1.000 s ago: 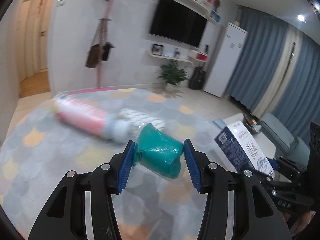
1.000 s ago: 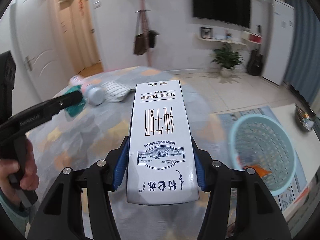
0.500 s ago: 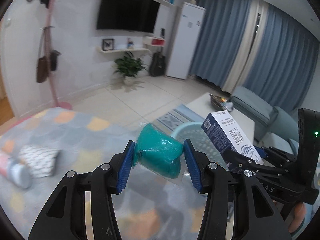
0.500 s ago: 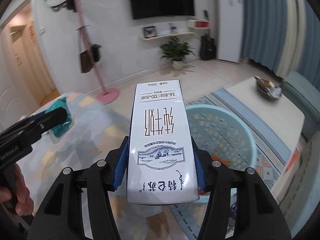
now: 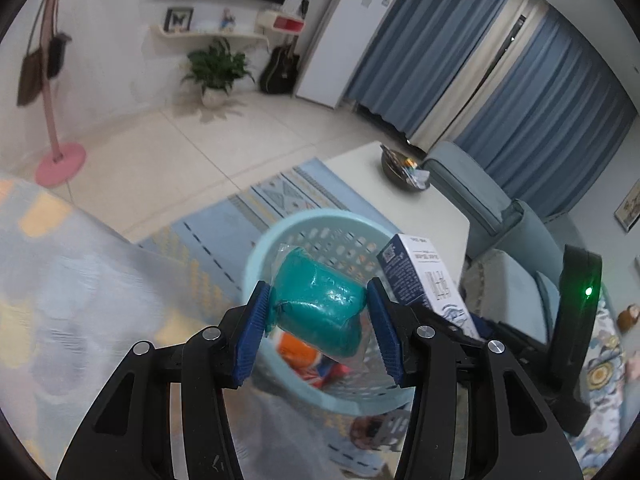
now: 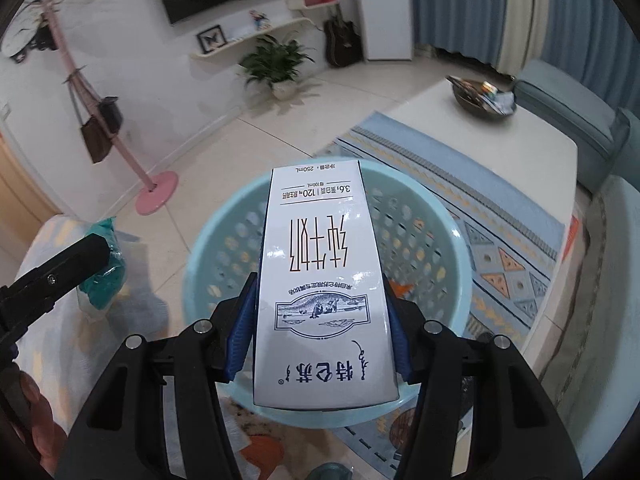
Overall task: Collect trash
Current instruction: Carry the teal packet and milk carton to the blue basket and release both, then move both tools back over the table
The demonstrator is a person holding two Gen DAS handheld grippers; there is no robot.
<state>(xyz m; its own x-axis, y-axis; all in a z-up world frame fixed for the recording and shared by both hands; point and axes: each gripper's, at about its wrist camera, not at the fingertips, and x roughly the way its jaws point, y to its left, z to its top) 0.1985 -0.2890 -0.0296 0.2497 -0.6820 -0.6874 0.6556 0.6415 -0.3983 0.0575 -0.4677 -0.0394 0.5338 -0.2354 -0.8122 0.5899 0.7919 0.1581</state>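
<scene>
My left gripper [image 5: 318, 326] is shut on a teal packet in clear wrap [image 5: 320, 308], held above the near rim of a light blue perforated basket [image 5: 264, 240]. Orange wrappers [image 5: 298, 350] lie at the basket's bottom. My right gripper [image 6: 318, 328] is shut on a white milk carton [image 6: 320, 280] with blue sides, held lengthwise over the same basket [image 6: 448, 232]. In the left wrist view the carton [image 5: 420, 276] shows at the right over the basket. In the right wrist view the left gripper's black finger [image 6: 60, 276] and the teal packet [image 6: 106, 280] sit at the left, beside the basket.
The basket stands on a patterned blue rug [image 6: 500, 216]. A white coffee table [image 6: 512, 136] with a dark bowl [image 6: 480, 100] lies beyond it, with a blue sofa [image 5: 472, 188] behind. A quilt with coloured patches [image 5: 60, 280] is at the left, a pink coat stand [image 6: 156, 196] on the tiled floor.
Both grippers swung away from the quilt and its bottle toward the basket and tipped downward. The basket now lies right under the carton and the packet. Both grips are unchanged.
</scene>
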